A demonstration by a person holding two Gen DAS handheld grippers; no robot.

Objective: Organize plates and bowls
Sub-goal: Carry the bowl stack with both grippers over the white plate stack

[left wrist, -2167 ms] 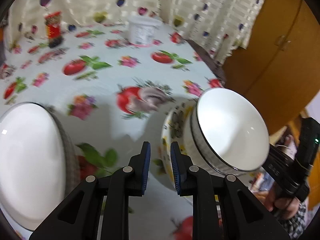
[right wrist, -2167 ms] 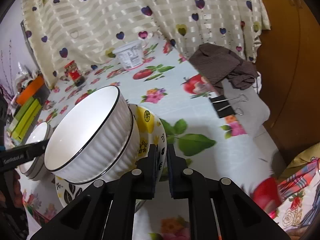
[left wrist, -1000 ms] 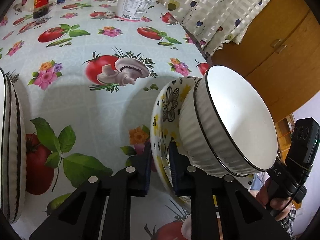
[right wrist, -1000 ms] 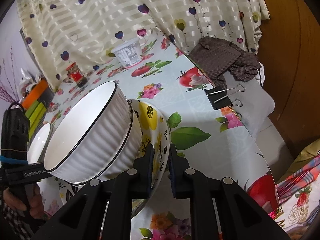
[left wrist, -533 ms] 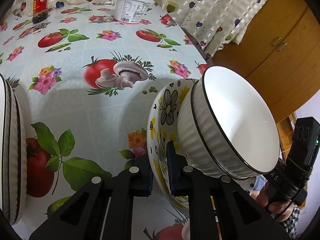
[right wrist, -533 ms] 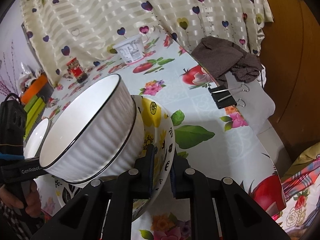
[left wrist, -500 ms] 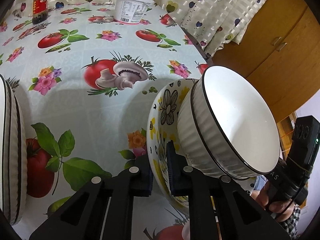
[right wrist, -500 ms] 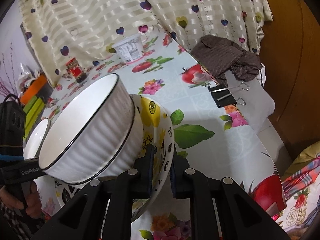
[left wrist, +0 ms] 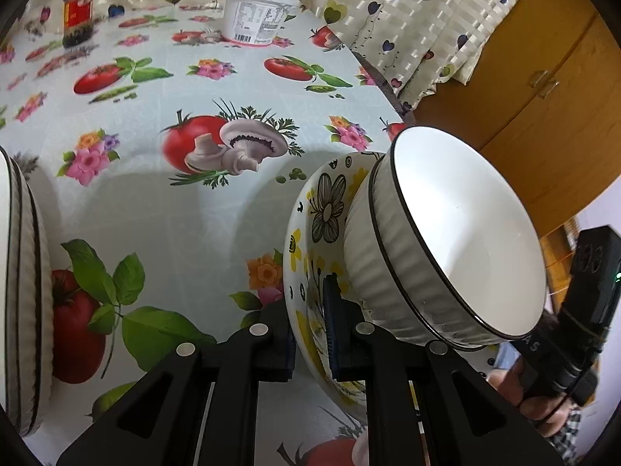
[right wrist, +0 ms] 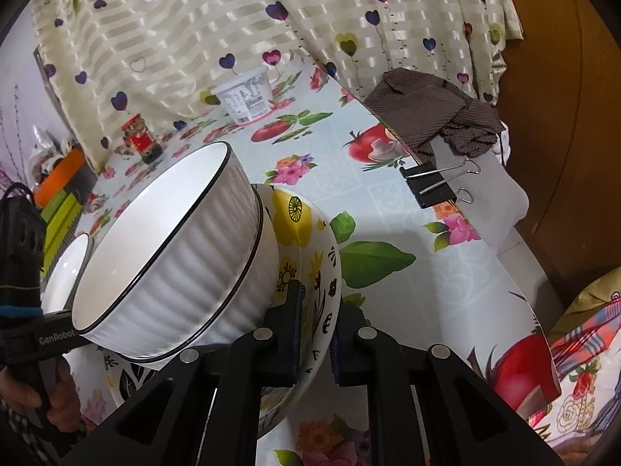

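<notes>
- Your left gripper (left wrist: 310,330) is clamped tight on the near rim of the flowered plate (left wrist: 326,209) — one pad inside the rim, one underneath.
- Your right gripper (right wrist: 315,324) pinches the same plate on its opposite edge, jaws closed on the rim just as firmly.
- So the plate spans between your two grippers, neither hand nearer than the other; any move has to be shared.
- On the plate sits the white ribbed bowl (right wrist: 186,256) — it looks to be two nested bowls, judging by the double black rims, and they fill most of the plate.
- The plate seems to be just above the tablecloth (left wrist: 186,209) near its right edge; I cannot tell whether its foot touches.
- Left of the plate, well apart, another white bowl (left wrist: 23,272) stands on the cloth — that seems the side to carry toward, keeping the plate level.
</notes>
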